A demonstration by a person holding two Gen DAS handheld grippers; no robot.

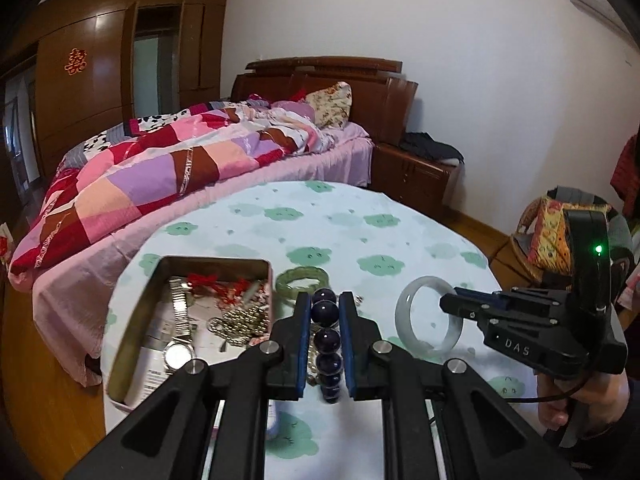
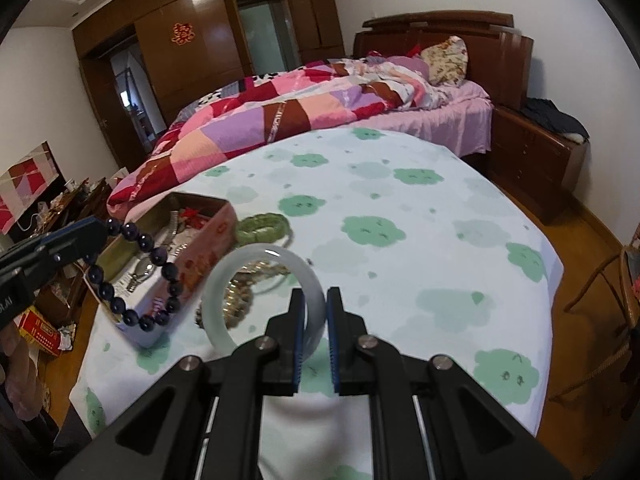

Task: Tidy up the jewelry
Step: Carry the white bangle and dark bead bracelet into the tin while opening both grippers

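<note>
- A bedroom in a home: a dark wooden bed (image 2: 460, 40) with a carved headboard stands against the white wall.
- A pink, red and purple patchwork quilt (image 1: 152, 176) lies rumpled on it, with a floral pillow (image 2: 446, 60) at the head.
- A tall brown wooden wardrobe (image 2: 208, 52) bears a red paper ornament (image 2: 181, 33).
- A wooden bedside cabinet (image 2: 532, 160) stands beside the bed.

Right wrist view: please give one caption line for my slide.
Right gripper holds a pale bangle above the table.
</note>
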